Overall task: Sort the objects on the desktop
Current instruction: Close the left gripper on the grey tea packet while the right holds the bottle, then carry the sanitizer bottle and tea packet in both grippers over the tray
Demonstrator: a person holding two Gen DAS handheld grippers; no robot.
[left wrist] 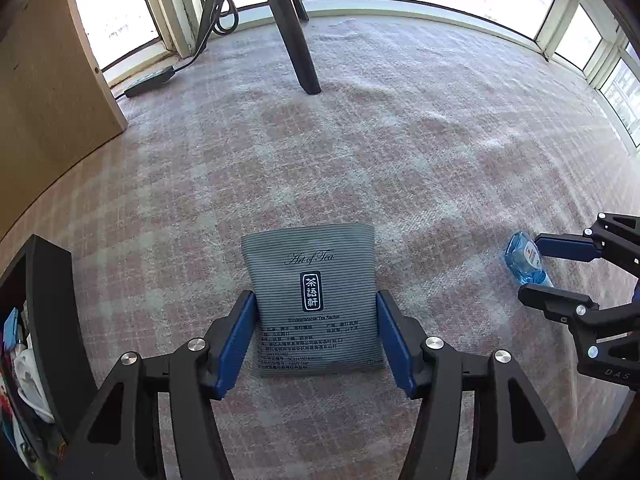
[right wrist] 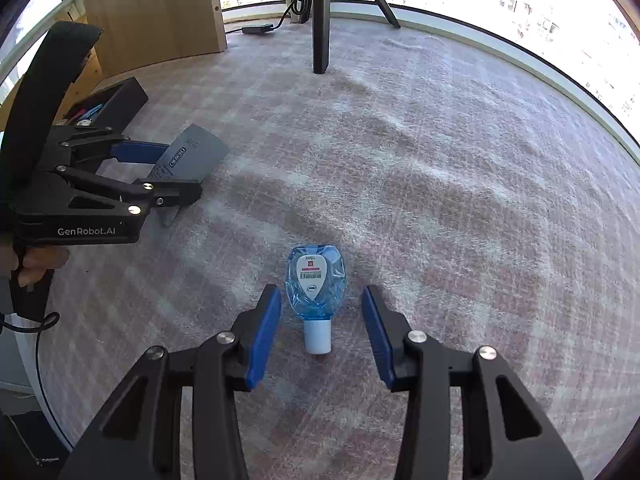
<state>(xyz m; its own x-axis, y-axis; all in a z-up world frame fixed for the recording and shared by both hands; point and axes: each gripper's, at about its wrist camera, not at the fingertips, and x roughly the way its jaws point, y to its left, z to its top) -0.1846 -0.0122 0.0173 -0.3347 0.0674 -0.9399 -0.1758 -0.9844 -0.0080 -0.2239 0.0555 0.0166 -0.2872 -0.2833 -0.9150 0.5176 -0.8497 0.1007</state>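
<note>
While the black organiser box [left wrist: 48,320] holds sorted items, left gripper [left wrist: 316,336] clamps the grey striped tea sachet [left wrist: 312,280]; right gripper [right wrist: 316,328] straddles the blue plastic bottle [right wrist: 315,280], jaws apart.

Left gripper [left wrist: 316,332]: black angular linkage arms, triangular cut-outs, silver round screws, blue flat pads [left wrist: 236,340].
Right gripper [right wrist: 318,332]: same black build, blue pads [right wrist: 264,336], silver screws.
Markings: "GenRobot.AI" printed in white on the left gripper's side; "DAS" lettering seen on the right one.
Cable: thin, black, looped below the left handle.
Hand [right wrist: 34,266]: wrapped around the handle.
</note>
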